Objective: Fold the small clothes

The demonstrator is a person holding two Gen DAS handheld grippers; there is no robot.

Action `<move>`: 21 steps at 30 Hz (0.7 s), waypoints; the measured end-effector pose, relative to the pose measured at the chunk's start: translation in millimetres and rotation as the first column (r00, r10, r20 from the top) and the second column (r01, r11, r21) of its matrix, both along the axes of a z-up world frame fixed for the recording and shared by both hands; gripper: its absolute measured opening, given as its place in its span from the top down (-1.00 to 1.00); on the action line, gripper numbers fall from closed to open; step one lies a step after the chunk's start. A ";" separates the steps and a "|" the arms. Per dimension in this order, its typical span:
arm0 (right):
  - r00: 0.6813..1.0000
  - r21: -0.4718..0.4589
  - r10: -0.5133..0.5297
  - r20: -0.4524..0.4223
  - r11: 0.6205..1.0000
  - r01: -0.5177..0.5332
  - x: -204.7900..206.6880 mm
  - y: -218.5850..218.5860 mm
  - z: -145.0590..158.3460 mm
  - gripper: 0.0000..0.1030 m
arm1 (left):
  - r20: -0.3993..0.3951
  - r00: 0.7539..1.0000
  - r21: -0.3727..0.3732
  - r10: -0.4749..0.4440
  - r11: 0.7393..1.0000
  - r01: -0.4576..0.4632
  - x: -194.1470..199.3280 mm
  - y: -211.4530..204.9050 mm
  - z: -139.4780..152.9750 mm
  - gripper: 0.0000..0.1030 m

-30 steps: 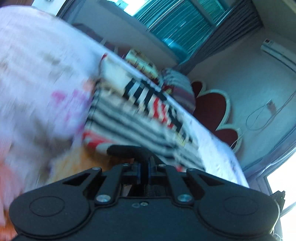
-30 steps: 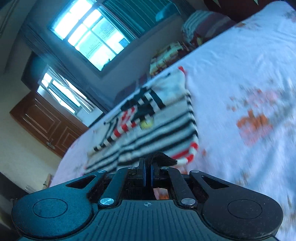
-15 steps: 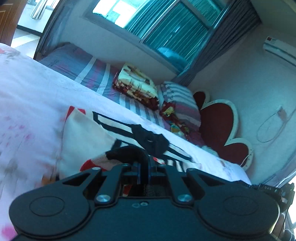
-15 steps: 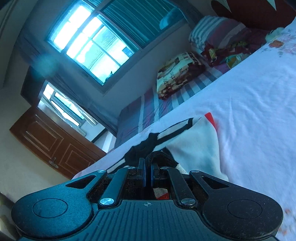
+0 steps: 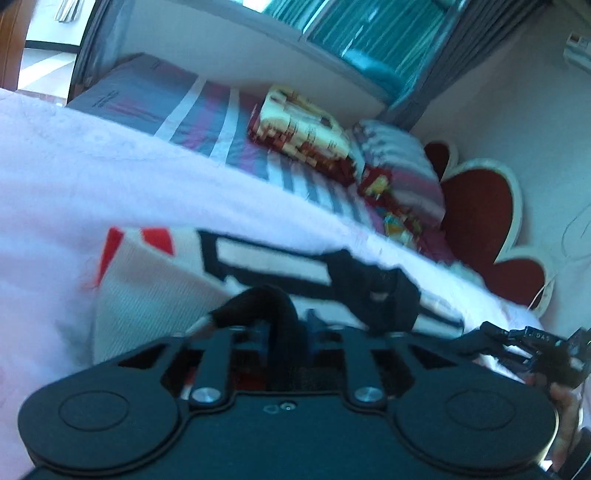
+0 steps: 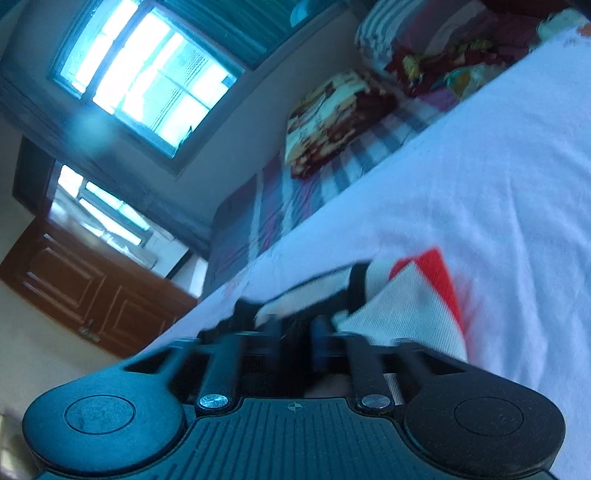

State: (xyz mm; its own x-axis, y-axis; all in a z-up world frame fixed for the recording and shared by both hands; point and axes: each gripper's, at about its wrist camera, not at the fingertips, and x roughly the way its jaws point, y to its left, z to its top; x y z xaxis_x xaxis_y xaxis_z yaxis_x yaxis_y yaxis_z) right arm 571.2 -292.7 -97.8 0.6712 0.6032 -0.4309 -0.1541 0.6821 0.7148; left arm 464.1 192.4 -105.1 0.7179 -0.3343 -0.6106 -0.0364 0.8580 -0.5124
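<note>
**A:** So what's the room like from where you're standing?

**B:** Bedroom. Big bed (image 5: 74,177) with a pale pinkish-white sheet, and a grey, purple and white striped blanket (image 5: 207,122) spread across the far side. A folded patterned quilt (image 5: 306,133) sits on that, right beside a striped pillow (image 5: 399,170).

**A:** Headboard?

**B:** Yep, dark red with a white scalloped edge (image 5: 484,206), against a plain pale wall.

**A:** Much light?

**B:** Loads. A wide window (image 6: 144,77) glows bright, with teal blinds (image 5: 373,33) and grey curtains (image 5: 443,62) next to it. There's a brown panelled wooden door (image 6: 85,288) off in the corner too.
</note>
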 end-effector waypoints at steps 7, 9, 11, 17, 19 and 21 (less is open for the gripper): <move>0.992 -0.104 0.042 0.121 0.994 -0.029 -6.4 -1.1 16.9 -0.40 | 0.099 0.995 0.157 -0.015 0.988 -0.001 -1.7 -11.3 7.5 -0.27; 0.987 -0.211 0.102 0.126 0.975 -0.074 -9.8 13.0 17.8 -0.21 | 0.057 0.997 0.231 -0.056 0.972 0.041 7.1 -17.0 6.1 -0.19; 0.983 -0.294 0.140 0.118 0.950 -0.100 -12.7 28.0 12.2 -0.18 | 0.008 0.997 0.272 -0.078 0.960 0.073 13.9 -20.9 2.6 -0.16; 0.969 -0.571 0.213 0.129 0.815 -0.103 -26.8 77.6 -12.3 0.35 | 0.009 0.999 0.419 -0.051 0.907 0.042 10.2 -32.8 -2.7 0.74; 0.958 -0.609 0.239 0.157 0.787 -0.097 -36.3 87.3 -15.1 0.85 | 0.032 0.999 0.385 -0.028 0.923 0.014 7.5 -29.0 -3.8 0.93; 0.949 -0.628 0.251 0.191 0.774 -0.079 -42.6 93.8 -20.1 0.93 | 0.055 0.998 0.384 -0.014 0.923 -0.008 3.9 -29.7 -2.7 0.93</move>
